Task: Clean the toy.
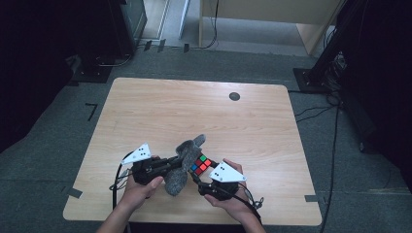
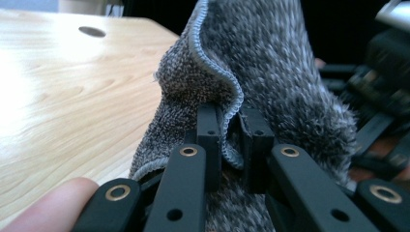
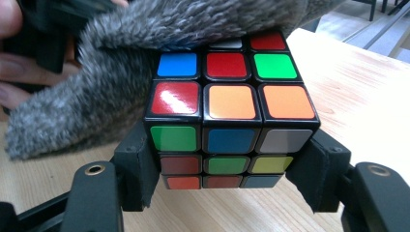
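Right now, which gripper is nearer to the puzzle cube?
Right. The right gripper is clamped on the puzzle cube, one jaw on each side. The left gripper sits beside it, pinching the grey cloth draped over the cube's far edge.

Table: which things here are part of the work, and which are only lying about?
In use:
cloth, held by left gripper
cube, held by right gripper

Only there:
grommet in the table

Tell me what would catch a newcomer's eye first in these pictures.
The bright cube, clamped between the right gripper's jaws at the table's near edge. Next, the fuzzy grey cloth pinched in the left gripper, draped against the cube's top.
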